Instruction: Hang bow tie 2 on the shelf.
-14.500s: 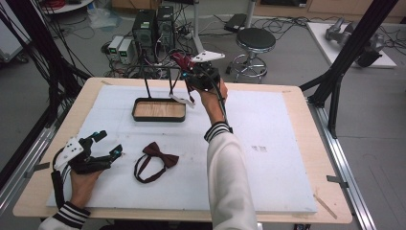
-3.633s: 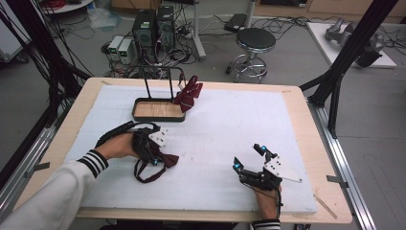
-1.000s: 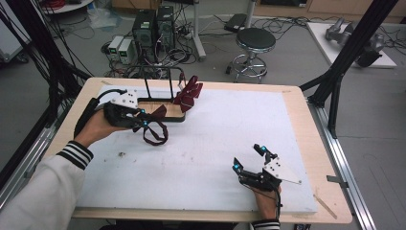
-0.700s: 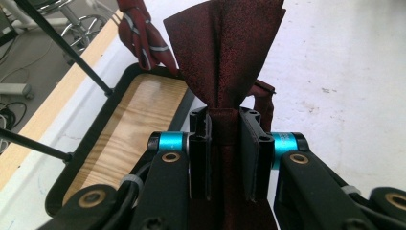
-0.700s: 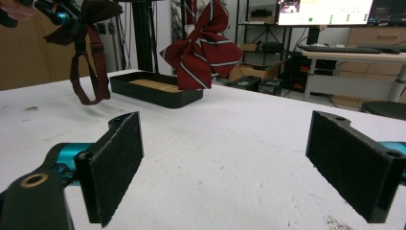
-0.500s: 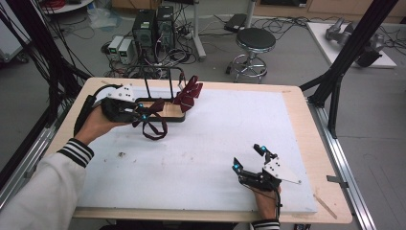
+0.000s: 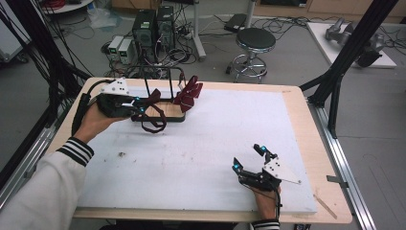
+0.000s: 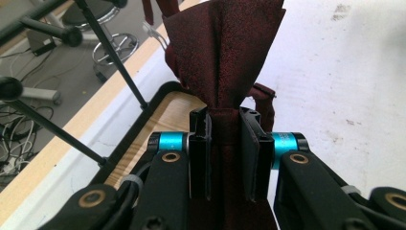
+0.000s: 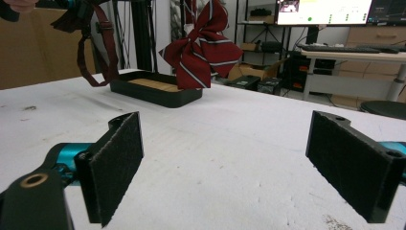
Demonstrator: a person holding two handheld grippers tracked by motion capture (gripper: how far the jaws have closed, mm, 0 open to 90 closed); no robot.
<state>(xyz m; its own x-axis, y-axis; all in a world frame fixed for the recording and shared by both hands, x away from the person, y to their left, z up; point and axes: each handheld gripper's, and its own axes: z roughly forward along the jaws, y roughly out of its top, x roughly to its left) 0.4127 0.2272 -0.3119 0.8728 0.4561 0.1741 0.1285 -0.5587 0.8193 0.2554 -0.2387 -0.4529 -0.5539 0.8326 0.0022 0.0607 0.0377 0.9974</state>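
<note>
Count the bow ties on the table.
2. A dark bow tie is clamped in the left gripper over the stand's tray. A striped bow tie hangs on the stand at that tray's right end. None seem hidden.

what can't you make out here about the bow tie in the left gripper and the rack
- Dark bow tie: lower half hidden behind the left gripper, left gripper view.
- Rack: thin bars lost against floor clutter, high view.
- Striped bow tie: its hanging point cut off by the top edge, right gripper view.
</note>
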